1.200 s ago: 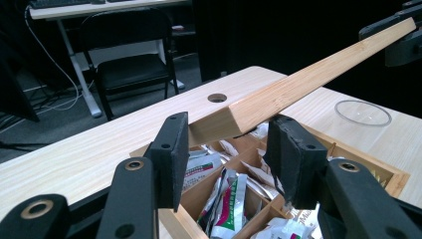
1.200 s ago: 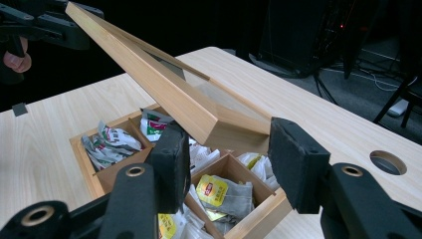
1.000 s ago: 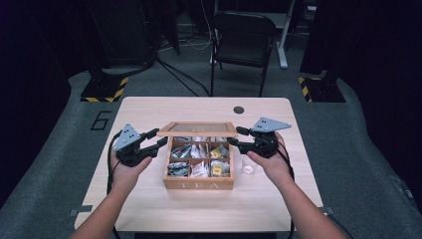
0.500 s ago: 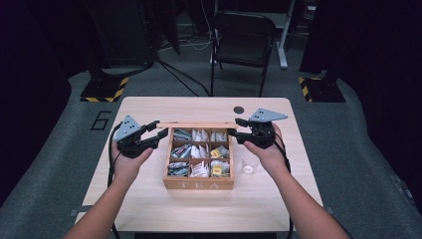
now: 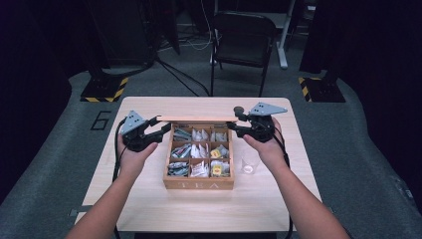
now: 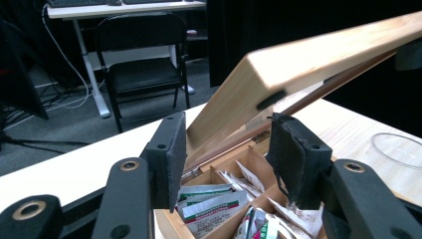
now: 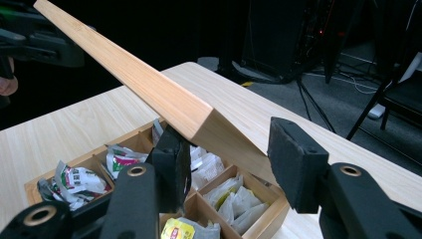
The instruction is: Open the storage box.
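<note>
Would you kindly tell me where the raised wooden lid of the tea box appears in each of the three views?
High view: the lid is a thin pale strip along the box's far edge, mid-frame.
Left gripper view: the lid slants from the centre to the upper right, above the jaws.
Right gripper view: the lid runs from the top left down to the centre.
Shared landmark: the tea box with its packets.
</note>
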{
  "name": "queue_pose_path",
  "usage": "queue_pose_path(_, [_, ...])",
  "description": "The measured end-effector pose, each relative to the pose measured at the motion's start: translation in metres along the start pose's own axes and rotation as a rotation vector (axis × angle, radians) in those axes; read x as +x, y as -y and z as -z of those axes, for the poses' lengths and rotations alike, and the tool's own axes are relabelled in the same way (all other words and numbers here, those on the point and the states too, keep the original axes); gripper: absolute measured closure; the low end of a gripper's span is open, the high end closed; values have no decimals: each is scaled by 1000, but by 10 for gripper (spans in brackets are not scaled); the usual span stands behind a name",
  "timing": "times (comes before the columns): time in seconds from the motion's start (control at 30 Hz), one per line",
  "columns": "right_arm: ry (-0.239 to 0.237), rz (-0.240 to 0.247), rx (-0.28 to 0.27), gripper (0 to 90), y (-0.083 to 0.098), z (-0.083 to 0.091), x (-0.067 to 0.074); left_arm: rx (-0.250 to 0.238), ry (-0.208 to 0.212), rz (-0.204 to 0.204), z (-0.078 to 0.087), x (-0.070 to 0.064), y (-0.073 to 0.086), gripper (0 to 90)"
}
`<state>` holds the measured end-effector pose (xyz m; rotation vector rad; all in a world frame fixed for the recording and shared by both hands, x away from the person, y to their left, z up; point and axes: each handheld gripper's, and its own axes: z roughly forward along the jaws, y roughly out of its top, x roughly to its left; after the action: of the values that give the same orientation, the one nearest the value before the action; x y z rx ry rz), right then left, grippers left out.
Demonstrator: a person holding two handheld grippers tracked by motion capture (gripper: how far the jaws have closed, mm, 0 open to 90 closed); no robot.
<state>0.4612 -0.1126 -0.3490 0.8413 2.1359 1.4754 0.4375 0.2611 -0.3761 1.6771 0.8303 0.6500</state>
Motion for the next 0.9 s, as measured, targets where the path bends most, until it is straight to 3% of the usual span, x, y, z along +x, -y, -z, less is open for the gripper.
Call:
queue_pose_path(0.23, [1,8,0,523,-4,-2,-3,18,-23,-9,-10,3,-1,502])
queue_pose_path(0.57, [-8,-4,-4,521,-5,-4,-5,15,-33,9,-15,9,1,583])
queue_pose_path(0.9, [8,-15,4,486,-4,-7,-6,45,-27,-25,-15,12,-4,600])
